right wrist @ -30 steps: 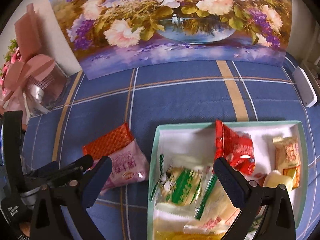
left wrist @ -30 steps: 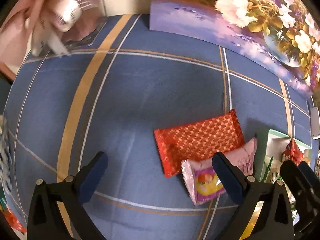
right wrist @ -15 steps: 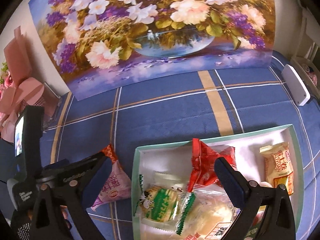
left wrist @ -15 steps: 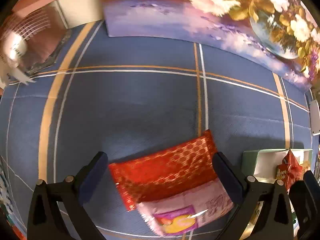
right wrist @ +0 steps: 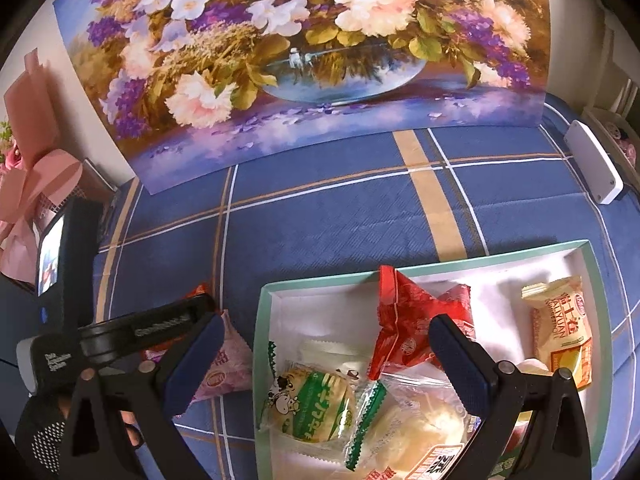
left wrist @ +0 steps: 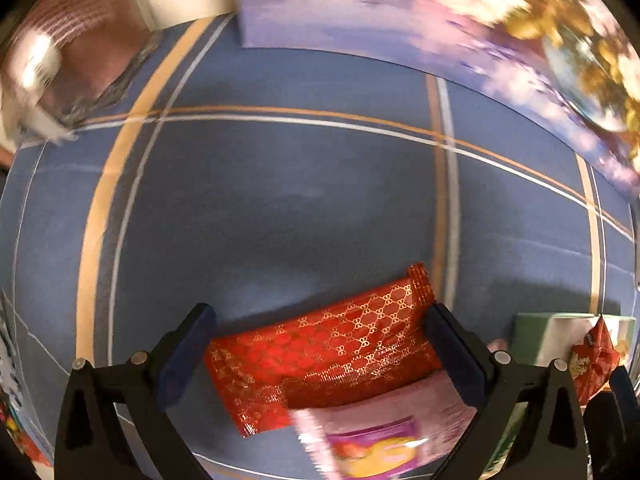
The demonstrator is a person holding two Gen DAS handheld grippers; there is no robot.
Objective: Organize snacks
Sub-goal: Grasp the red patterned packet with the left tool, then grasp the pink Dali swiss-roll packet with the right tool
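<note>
Both grippers spread wide over a blue plaid cloth.

The left gripper (left wrist: pixel 320 354) straddles a red gold-patterned packet (left wrist: pixel 324 350) overlapping a pink packet (left wrist: pixel 384 436); the right gripper (right wrist: pixel 326 354) hovers wide above the snack-filled green-rimmed tray (right wrist: pixel 262 320).

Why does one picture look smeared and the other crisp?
Left wrist view: motion blur smears the flower painting and pink packet; the red packet stays fairly sharp. Right wrist view: crisp, print on the box's snacks readable. Both bend straight lines, fisheye-style.
</note>
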